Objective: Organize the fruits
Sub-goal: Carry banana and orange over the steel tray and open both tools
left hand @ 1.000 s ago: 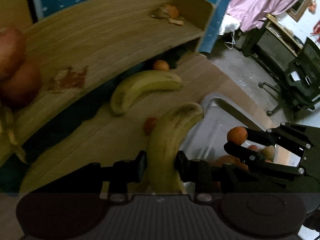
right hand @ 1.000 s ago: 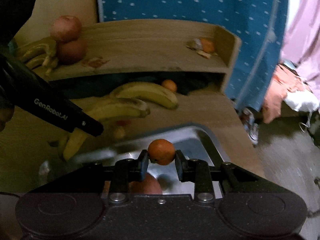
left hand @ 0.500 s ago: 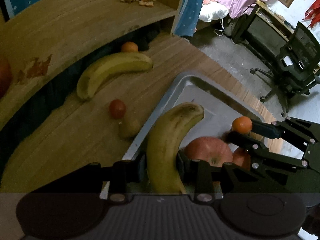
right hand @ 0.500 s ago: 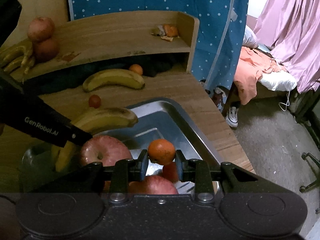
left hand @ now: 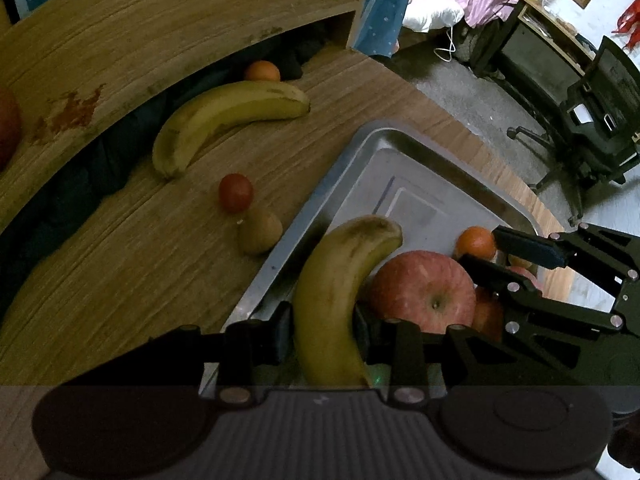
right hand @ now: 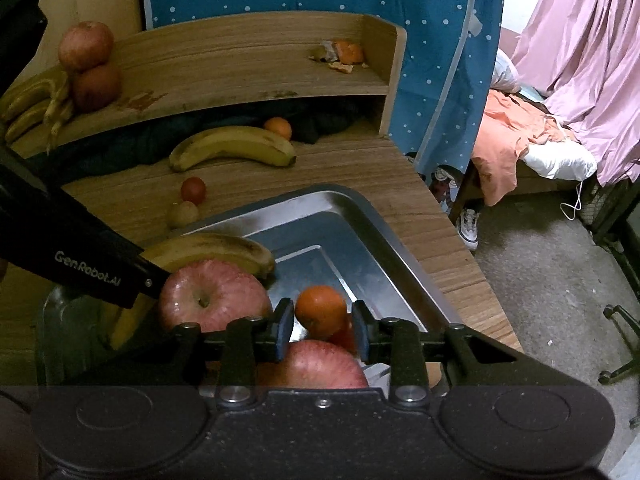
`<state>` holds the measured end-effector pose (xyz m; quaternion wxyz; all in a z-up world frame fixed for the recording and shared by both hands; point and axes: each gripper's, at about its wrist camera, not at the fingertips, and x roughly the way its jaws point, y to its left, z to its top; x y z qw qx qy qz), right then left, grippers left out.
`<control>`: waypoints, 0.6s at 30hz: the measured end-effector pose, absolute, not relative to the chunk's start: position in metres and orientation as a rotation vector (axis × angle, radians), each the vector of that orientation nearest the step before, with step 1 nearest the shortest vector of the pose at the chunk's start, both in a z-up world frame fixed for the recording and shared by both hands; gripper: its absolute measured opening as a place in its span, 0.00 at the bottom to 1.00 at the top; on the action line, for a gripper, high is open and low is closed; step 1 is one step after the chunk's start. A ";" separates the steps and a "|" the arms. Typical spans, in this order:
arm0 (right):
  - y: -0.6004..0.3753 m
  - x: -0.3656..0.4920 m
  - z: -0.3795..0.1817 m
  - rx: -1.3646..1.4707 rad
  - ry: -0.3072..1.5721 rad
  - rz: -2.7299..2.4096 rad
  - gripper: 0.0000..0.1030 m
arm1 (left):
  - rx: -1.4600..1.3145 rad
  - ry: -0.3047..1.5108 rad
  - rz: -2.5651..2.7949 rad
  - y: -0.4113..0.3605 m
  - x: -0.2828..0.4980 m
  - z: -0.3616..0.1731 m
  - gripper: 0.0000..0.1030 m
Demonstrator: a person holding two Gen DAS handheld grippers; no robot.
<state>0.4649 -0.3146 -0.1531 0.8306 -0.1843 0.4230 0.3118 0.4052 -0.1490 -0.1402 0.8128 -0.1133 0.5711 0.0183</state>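
My left gripper point(left hand: 322, 330) is clamped on a banana point(left hand: 336, 292), its long axis running forward along the fingers, tip over the metal tray point(left hand: 420, 168) beside a red apple point(left hand: 424, 294). To its right, my right gripper point(right hand: 321, 330) looks narrowed around a small orange point(right hand: 321, 310), though I can't tell whether the pads are touching it. Tray floor lies directly below both.

A: Tray point(right hand: 360, 216) — bare metal, brushed, dull sheen noted. Surface point(left hand: 120, 272) — wood grain, matt.

B: Confirmed. Shelf point(right hand: 248, 60) logged as the same wood, stained in one patch. Apple point(right hand: 212, 300) skin glossy, banana point(left hand: 332, 300) peel matt, scuffed. Tongs: left point(left hand: 322, 334), right point(right hand: 322, 332) — black matt plastic, silver screws.
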 end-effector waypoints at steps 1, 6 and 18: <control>-0.314 0.464 -0.153 -0.393 0.896 0.659 0.34 | -0.240 1.222 0.037 -0.149 0.405 -0.140 0.36; -0.315 0.460 -0.149 -0.396 0.886 0.639 0.41 | -0.229 1.190 0.035 -0.149 0.401 -0.132 0.39; -0.322 0.430 -0.120 -0.383 0.836 0.593 0.78 | -0.216 1.086 0.088 -0.132 0.370 -0.098 0.84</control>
